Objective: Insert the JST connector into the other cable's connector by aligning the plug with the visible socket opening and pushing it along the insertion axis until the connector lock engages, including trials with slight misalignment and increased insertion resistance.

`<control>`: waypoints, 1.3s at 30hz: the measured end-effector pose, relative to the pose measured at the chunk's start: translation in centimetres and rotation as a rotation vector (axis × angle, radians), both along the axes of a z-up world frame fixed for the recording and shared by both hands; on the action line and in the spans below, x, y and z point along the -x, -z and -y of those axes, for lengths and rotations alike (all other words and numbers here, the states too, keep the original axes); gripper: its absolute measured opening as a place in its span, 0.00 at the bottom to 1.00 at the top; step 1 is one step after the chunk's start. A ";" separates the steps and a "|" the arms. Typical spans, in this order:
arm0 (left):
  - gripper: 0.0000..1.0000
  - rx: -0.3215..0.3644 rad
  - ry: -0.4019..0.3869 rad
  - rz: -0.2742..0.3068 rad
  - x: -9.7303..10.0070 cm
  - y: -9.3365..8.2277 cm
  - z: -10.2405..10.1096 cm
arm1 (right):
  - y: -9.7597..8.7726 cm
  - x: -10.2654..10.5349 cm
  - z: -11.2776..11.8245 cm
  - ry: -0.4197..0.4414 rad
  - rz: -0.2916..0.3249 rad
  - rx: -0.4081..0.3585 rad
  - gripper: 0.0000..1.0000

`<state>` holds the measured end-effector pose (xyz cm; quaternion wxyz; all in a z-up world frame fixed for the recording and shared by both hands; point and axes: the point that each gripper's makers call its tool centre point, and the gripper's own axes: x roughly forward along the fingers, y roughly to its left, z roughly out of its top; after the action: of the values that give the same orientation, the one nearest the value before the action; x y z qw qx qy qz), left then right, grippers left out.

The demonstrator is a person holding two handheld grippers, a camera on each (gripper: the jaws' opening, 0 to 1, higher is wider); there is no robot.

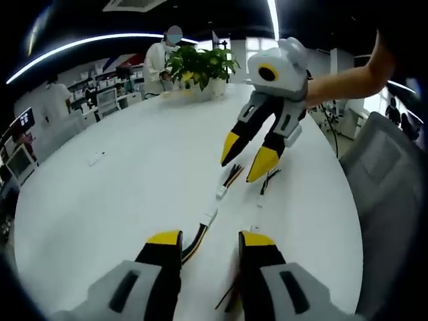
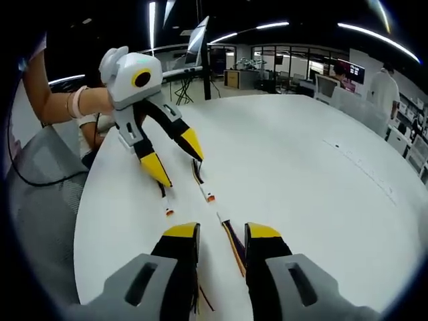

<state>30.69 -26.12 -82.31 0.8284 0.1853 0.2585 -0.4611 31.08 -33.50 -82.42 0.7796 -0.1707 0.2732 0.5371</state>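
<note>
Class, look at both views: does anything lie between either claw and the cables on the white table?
Nothing visible does. The left claw and right claw are both open, poised over the multicoloured cables with small white connectors lying loose on the white table; the green potted plant sits far off.

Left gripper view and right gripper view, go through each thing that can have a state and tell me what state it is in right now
Left gripper: open, fingers either side of a cable.
Right gripper: open, above the table, holding nothing.
Near cable: lying loose on the table, white connector unplugged.
Two far cables: lying side by side, connectors not joined.
White table: bare apart from the cables and one small white item.
Potted plant: upright at the far end.
</note>
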 end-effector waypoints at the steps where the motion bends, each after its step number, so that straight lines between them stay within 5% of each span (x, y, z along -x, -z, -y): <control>1: 0.27 -0.004 -0.001 0.001 -0.1 0.0 0.0 | 0.0 0.0 0.0 -0.001 0.000 0.000 0.24; 6: 0.27 0.034 -0.010 -0.019 -0.4 0.0 0.3 | 0.3 -0.1 0.0 -0.011 0.000 0.010 0.23; 39: 0.22 -0.003 0.085 0.006 -1.0 1.7 1.0 | 1.9 -0.4 -0.3 -0.078 -0.002 0.019 0.15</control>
<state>31.67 -27.08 -83.98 0.8084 0.1988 0.2489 -0.4950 31.44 -33.20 -84.30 0.7561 -0.1882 0.2721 0.5646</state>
